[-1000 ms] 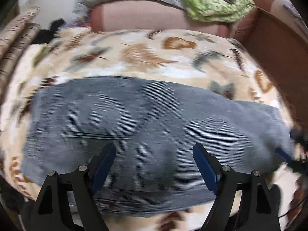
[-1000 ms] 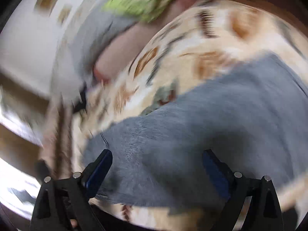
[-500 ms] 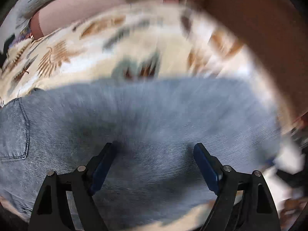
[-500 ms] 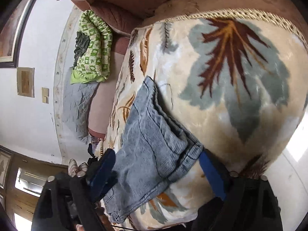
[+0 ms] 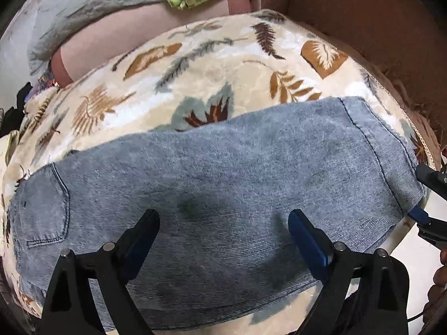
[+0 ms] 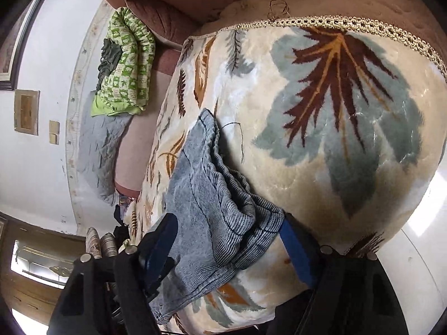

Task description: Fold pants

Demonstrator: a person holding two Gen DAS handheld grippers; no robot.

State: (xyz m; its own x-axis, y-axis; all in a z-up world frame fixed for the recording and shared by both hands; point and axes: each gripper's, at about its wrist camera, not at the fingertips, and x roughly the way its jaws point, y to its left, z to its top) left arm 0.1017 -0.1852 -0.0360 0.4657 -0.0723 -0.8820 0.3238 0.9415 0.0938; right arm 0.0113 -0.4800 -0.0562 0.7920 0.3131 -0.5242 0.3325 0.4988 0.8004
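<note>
Light blue jeans (image 5: 223,173) lie flat across a leaf-patterned blanket (image 5: 212,64), back pocket (image 5: 42,201) at the left, hems (image 5: 391,153) at the right. My left gripper (image 5: 223,231) hovers over the middle of the legs, its jaws opening with nothing gripped. In the right wrist view the stacked hems (image 6: 223,209) sit between the fingers of my right gripper (image 6: 226,240). Its jaws are closing; the right pad (image 6: 293,245) touches the hem edge, but the cloth is not pinched. The right gripper (image 5: 420,195) also shows at the hem end in the left wrist view.
A green patterned cloth (image 6: 125,64) and a grey quilted pillow (image 5: 83,5) lie at the back. Brown upholstery (image 5: 377,28) borders the blanket's trimmed edge (image 6: 363,25). White floor (image 6: 419,237) shows past the blanket's end.
The left gripper slid right along the pants toward the leg end. The right gripper swung to the hem end, rolled, and its fingers narrowed around the hems.
</note>
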